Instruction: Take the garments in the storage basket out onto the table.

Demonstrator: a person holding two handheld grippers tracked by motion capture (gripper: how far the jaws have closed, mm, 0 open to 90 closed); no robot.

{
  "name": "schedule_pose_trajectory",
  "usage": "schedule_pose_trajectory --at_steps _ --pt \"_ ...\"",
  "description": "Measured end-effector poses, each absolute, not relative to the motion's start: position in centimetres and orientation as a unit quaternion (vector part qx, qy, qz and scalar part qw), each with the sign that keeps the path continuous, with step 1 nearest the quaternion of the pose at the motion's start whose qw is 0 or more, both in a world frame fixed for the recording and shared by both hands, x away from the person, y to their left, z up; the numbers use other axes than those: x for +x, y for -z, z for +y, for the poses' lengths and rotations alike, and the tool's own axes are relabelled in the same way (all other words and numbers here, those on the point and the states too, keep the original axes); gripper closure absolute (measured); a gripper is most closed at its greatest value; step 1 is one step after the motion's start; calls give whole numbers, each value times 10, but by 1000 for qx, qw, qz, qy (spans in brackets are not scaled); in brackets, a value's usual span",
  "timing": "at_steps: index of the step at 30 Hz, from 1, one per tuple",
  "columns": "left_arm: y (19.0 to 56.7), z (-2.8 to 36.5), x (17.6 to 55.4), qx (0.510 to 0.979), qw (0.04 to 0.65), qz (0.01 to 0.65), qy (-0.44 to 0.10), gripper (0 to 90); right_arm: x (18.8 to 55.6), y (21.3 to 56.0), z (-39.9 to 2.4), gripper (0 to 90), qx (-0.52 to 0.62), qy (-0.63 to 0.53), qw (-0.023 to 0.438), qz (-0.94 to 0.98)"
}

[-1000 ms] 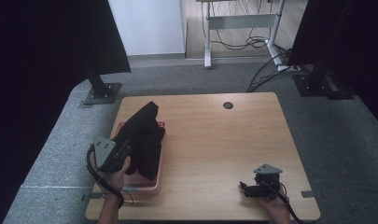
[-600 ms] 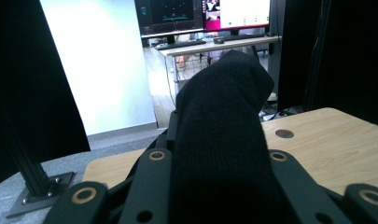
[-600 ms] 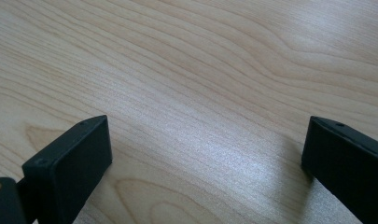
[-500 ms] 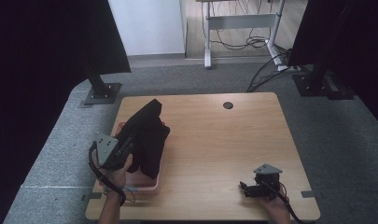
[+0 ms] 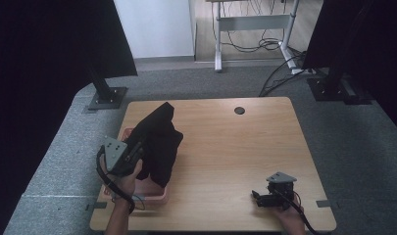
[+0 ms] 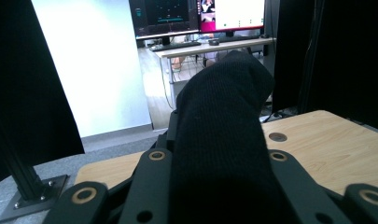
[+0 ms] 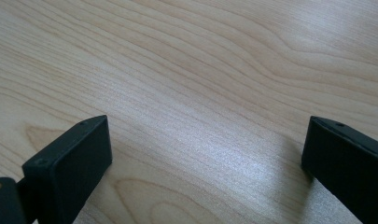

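While clamped, one black cloth [image 5: 159, 139], one pink tray [image 5: 137, 194]

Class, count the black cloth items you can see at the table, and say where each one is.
1. The black cloth hangs clamped in the left gripper, over the pink tray. More may lie hidden in the tray beneath it.

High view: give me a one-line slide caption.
Left gripper lifts a black knitted cloth over a pink shallow tray while the open right gripper rests on the wooden table.
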State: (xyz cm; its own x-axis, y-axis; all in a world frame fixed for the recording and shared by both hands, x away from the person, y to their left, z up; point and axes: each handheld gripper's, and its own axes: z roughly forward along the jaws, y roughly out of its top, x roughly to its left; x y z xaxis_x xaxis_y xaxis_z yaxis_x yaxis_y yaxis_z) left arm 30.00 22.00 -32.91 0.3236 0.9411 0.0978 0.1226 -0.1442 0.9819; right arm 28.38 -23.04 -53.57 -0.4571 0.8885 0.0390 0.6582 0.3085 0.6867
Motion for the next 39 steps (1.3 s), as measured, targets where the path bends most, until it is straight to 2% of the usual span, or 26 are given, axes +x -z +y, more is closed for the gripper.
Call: schedule_pose_trajectory --at_steps 39 --pt "306 197 300 637 523 395 -405 741 283 536 -230 11 490 -325 178 789"
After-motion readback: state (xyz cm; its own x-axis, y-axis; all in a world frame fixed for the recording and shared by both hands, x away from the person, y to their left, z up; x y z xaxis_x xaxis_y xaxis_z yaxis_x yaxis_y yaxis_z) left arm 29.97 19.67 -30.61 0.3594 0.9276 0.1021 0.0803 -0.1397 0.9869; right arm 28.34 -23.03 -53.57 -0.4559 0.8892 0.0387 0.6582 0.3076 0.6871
